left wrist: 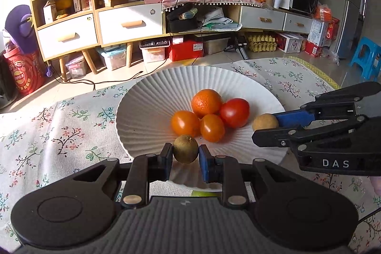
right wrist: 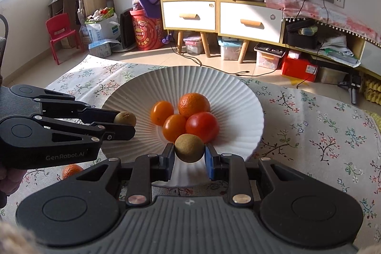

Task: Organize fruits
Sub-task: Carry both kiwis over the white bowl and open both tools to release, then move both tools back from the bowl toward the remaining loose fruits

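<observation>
We have a small round brown-skinned fruit [left wrist: 185, 149] pinched between the pads of the left gripper [left wrist: 185, 156], and a second, paler tan round fruit [right wrist: 189, 148] pinched the same way in the right gripper [right wrist: 189, 156]; both are carried just above the near edge of the wide white ribbed plate [left wrist: 142, 106] that sits on the floral-cloth worktop [left wrist: 59, 130]. At the plate's centre four fruits already huddle together: a dimpled orange mandarin [left wrist: 206, 102] at the back, a glossy red tomato [left wrist: 234, 112] to its right, and two smooth orange tomatoes [left wrist: 185, 123] in front of it. As we judge it, the step in hand is setting the two brown fruits down with that cluster. To do it well we should lower each one until it touches the ribbed surface before spreading the pads, since a round fruit let go from above will likely roll down the dished plate and knock the others. We should aim for the bare near slope of the plate, one fruit to either side of the front tomatoes, and keep the two grippers apart as they descend. One more small orange fruit [right wrist: 72, 170] lies on the cloth off the plate's near left edge and seems to be waiting its turn.
</observation>
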`<act>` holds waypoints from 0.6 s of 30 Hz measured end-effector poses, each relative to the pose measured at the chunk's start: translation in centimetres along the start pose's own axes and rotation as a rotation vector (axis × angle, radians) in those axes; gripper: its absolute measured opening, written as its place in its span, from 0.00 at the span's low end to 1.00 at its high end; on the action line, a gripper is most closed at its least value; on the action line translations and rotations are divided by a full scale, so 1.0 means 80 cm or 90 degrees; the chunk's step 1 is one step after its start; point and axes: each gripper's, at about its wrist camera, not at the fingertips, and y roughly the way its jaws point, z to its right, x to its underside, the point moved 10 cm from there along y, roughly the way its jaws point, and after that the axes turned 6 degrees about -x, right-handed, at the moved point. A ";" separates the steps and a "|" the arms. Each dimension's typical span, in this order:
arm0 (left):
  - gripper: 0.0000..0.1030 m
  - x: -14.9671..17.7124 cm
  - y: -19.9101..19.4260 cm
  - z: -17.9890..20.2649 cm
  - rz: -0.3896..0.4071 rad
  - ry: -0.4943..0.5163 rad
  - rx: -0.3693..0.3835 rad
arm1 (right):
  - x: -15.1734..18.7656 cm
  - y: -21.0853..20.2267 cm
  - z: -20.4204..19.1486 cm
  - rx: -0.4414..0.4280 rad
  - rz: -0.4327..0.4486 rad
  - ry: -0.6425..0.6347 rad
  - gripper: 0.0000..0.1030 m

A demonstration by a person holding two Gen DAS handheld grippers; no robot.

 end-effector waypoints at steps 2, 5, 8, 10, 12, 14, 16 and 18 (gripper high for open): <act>0.16 0.000 0.001 0.001 -0.001 0.011 -0.003 | 0.001 0.001 -0.001 0.002 -0.003 -0.003 0.24; 0.16 -0.001 0.002 0.001 -0.003 0.017 -0.007 | 0.003 0.002 -0.001 0.004 -0.005 -0.004 0.24; 0.16 -0.002 0.003 -0.001 -0.003 0.018 -0.010 | 0.002 0.002 0.000 0.008 -0.007 -0.003 0.24; 0.17 -0.003 0.001 -0.002 -0.003 0.016 -0.014 | 0.002 0.001 0.000 0.010 -0.006 -0.002 0.24; 0.18 -0.004 -0.002 -0.004 0.002 0.012 -0.017 | 0.000 -0.003 0.000 0.009 0.000 0.002 0.25; 0.22 -0.005 -0.007 -0.005 0.006 0.007 -0.018 | -0.001 -0.006 -0.001 0.006 0.004 0.008 0.27; 0.31 -0.006 -0.013 -0.007 0.011 0.003 -0.021 | -0.002 -0.011 -0.001 0.004 0.009 0.013 0.32; 0.39 -0.007 -0.022 -0.010 0.017 -0.007 -0.020 | -0.002 -0.016 -0.001 0.005 0.012 0.017 0.37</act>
